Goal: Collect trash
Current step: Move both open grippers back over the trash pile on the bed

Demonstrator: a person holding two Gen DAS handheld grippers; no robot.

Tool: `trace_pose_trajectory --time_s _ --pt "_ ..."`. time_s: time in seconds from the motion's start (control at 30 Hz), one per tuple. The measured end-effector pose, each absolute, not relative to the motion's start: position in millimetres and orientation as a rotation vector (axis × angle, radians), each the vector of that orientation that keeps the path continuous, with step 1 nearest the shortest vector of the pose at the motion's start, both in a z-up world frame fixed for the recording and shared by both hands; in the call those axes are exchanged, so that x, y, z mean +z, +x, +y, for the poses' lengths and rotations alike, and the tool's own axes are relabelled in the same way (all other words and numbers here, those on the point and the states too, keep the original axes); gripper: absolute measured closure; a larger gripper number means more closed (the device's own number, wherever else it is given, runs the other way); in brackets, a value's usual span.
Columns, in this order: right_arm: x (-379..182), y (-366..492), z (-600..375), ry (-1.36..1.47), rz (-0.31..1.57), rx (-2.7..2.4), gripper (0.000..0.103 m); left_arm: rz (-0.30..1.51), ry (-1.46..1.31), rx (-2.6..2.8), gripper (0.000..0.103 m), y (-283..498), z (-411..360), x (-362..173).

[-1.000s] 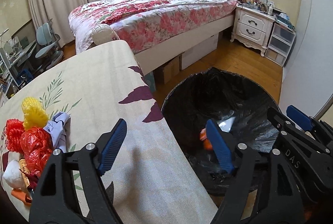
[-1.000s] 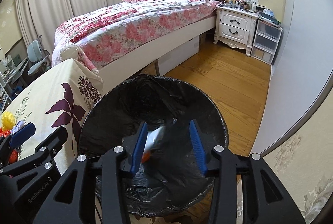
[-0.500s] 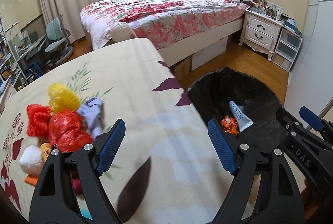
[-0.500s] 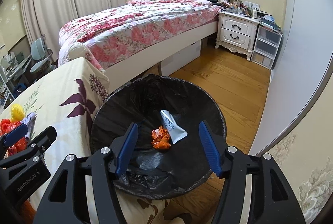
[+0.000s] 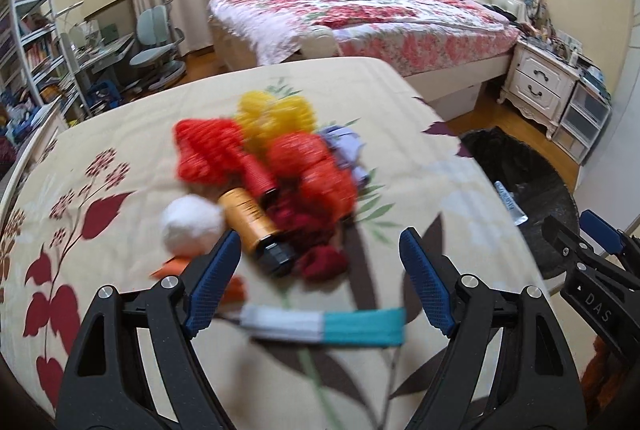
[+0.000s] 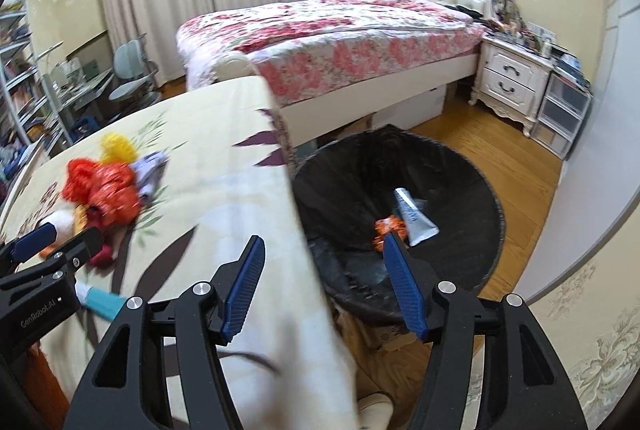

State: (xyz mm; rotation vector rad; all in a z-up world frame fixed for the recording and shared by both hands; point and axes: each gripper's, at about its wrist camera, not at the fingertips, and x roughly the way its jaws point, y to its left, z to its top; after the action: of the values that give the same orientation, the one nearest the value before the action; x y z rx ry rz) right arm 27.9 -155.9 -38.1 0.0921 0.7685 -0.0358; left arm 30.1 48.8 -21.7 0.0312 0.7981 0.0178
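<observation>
Only barely begun, judging by the count — a grey tube [image 6: 412, 218] and an orange wrapper [image 6: 390, 228] down in the black-lined bin [image 6: 472, 166] beside the table [image 5: 400, 102]. Still waiting on the cloth: a blurred heap of red and yellow netting [image 5: 256, 146], a white ball [image 5: 190, 226], an orange bottle [image 5: 252, 226] and a teal-and-white tube [image 5: 324, 322]. Left gripper [image 5: 320, 286] spread wide and empty above that heap; right gripper [image 6: 324, 286] just opened to middling width, nothing between its jaws, over the table edge by the bin.
</observation>
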Motion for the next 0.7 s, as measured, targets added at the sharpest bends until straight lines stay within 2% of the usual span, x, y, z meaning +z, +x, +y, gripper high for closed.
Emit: trace_pose_trajectory --time_s 0.7 --pt "-54.5 8.0 -19.2 -0.13 0.837 0.31 0.034 0.829 -0.055 0.214 0.024 -34.5 166.9 -30.8"
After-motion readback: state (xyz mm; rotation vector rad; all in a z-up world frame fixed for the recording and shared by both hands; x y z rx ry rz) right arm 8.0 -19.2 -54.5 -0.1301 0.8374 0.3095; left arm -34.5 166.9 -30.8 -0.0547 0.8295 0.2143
